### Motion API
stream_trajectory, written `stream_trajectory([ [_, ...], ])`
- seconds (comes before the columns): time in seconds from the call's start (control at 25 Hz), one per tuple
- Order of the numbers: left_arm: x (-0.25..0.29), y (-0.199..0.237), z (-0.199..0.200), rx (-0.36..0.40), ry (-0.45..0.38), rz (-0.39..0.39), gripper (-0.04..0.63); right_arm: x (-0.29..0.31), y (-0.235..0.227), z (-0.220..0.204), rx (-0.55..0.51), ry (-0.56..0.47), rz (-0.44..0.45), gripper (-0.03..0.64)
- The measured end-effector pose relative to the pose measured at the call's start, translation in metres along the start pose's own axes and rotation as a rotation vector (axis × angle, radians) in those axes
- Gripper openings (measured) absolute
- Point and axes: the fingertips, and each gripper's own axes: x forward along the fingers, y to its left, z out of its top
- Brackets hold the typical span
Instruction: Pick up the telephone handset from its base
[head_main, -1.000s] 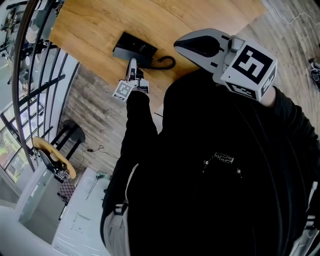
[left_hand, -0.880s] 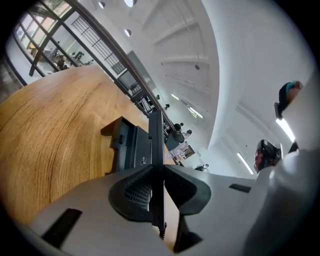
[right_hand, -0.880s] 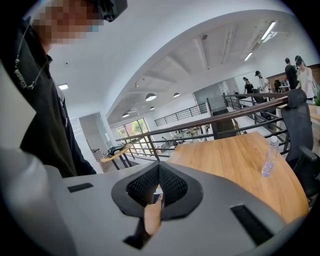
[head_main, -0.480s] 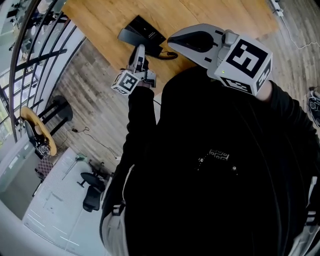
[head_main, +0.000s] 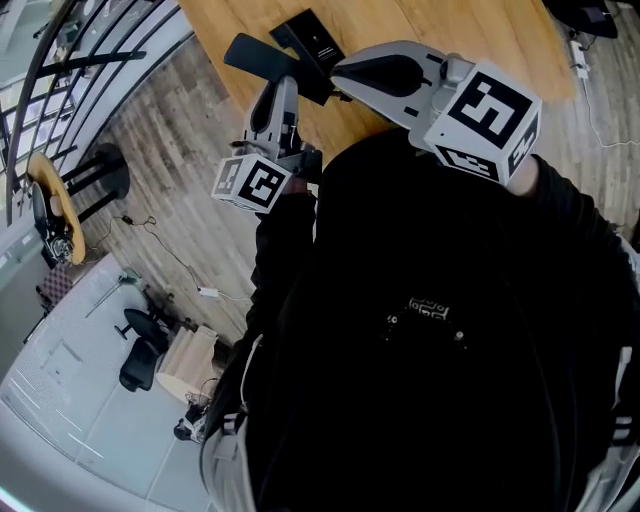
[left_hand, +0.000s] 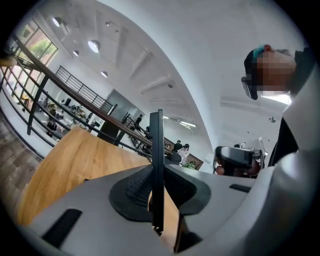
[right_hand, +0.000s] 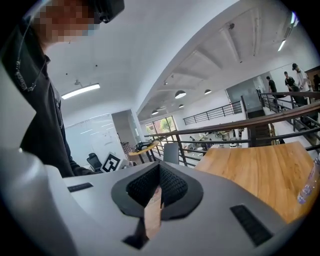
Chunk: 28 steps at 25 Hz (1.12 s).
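Observation:
In the head view my left gripper (head_main: 278, 92) is shut on the black telephone handset (head_main: 248, 54), held in the air off its base. The flat black base (head_main: 318, 38) lies on the wooden table (head_main: 470, 30) just right of the handset. In the left gripper view the handset (left_hand: 159, 140) stands edge-on as a thin black bar pinched between the pads of the left gripper (left_hand: 157, 170). My right gripper (head_main: 345, 72) hovers close to my chest, over the table's near edge; its jaws meet with nothing between them (right_hand: 159, 176).
A black railing (head_main: 90, 60) runs along the table's left side, with a wood-plank floor (head_main: 180, 180) under it. Below the railing are chairs and a round table (head_main: 45, 200). A clear bottle (right_hand: 311, 185) shows at the right edge of the right gripper view.
My left gripper has risen with the handset, lifting it clear of the base and nearer the camera. The right gripper has shifted a little and stays shut.

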Motion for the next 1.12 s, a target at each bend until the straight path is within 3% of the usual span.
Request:
stream_trajectory([
  [0.2,-0.015,-0.032,0.03,0.068,-0.045,0.021,0.075,0.005,0.006,0.007,-0.037,-0.035,0.015,0.015],
  [0.4,-0.026,-0.049,0.044,0.196,-0.071,0.056,0.075,0.01,0.008,0.017,-0.071,-0.074,-0.019,0.014],
  [1.12,-0.027,-0.046,0.044,0.186,-0.051,0.058,0.075,0.011,0.013,0.015,-0.075,-0.045,-0.011,0.014],
])
